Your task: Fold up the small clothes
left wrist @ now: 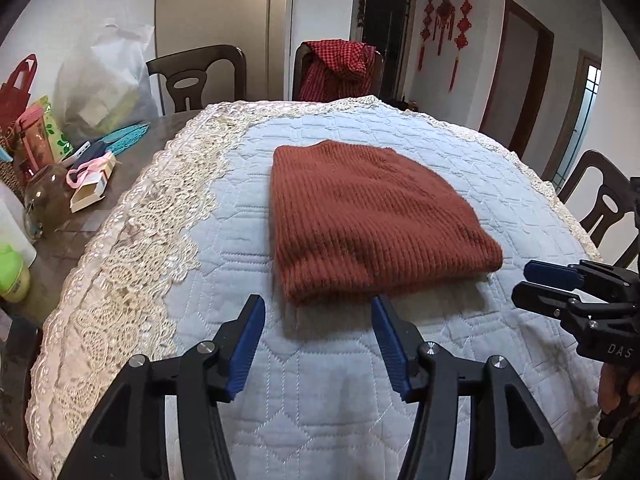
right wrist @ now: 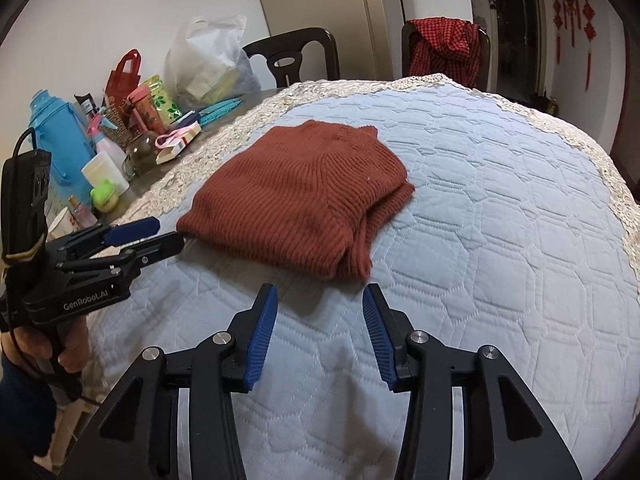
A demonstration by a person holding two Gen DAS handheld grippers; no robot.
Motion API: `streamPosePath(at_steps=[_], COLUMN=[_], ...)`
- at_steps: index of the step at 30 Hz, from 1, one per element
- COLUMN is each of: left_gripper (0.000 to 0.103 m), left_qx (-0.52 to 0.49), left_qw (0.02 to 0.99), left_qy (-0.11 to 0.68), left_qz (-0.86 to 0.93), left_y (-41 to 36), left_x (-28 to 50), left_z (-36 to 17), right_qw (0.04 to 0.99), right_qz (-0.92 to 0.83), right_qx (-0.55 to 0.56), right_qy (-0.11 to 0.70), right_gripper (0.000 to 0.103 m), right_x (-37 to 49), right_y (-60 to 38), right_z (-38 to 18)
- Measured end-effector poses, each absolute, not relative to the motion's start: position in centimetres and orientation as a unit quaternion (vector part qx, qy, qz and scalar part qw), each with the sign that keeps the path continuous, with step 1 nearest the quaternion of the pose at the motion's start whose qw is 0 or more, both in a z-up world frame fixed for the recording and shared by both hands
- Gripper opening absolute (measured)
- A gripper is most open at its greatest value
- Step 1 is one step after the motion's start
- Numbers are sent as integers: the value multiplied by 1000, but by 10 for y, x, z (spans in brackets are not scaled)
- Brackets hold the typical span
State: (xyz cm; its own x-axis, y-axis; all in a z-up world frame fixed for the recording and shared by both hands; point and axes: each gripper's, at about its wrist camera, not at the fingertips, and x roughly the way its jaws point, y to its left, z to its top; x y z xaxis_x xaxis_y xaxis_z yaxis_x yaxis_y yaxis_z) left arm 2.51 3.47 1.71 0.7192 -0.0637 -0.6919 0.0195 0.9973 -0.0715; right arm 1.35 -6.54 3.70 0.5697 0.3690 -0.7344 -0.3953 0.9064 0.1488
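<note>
A rust-red ribbed knit sweater (left wrist: pixel 372 216) (right wrist: pixel 300 200) lies folded into a compact rectangle on the pale blue quilted cover (left wrist: pixel 320 400) (right wrist: pixel 500 240) of the table. My left gripper (left wrist: pixel 317 306) (right wrist: pixel 170 232) is open just short of the sweater's near left corner, nothing between its blue pads. My right gripper (right wrist: pixel 320 294) (left wrist: pixel 524 282) is also open and holds nothing, just short of the near right corner. Neither gripper touches the fabric. A hand (right wrist: pixel 68 348) holds the left gripper's handle.
Clutter fills the table's left side: a blue thermos (right wrist: pixel 60 144), a white plastic bag (left wrist: pixel 104 80), a red bag (right wrist: pixel 126 76), a glass jar (left wrist: pixel 48 196) and a green bottle (left wrist: pixel 14 272). Dark chairs (left wrist: pixel 196 76) ring the table; one carries a red checked garment (left wrist: pixel 340 68). Lace (left wrist: pixel 132 240) borders the quilt.
</note>
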Motion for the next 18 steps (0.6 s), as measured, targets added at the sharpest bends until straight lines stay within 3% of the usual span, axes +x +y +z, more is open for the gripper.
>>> streamPosePath(at_steps=[18], left_gripper=[68], left_qx=[-8], left_qw=[912], left_qy=[410], left_qz=[9], left_y=[31], left_x=[25], left_z=[-11], right_qw=[886], right_qz=[166], right_qx=[-71], right_qy=[428], right_gripper=[50], right_x=[9], right_y=[-58], right_z=[7])
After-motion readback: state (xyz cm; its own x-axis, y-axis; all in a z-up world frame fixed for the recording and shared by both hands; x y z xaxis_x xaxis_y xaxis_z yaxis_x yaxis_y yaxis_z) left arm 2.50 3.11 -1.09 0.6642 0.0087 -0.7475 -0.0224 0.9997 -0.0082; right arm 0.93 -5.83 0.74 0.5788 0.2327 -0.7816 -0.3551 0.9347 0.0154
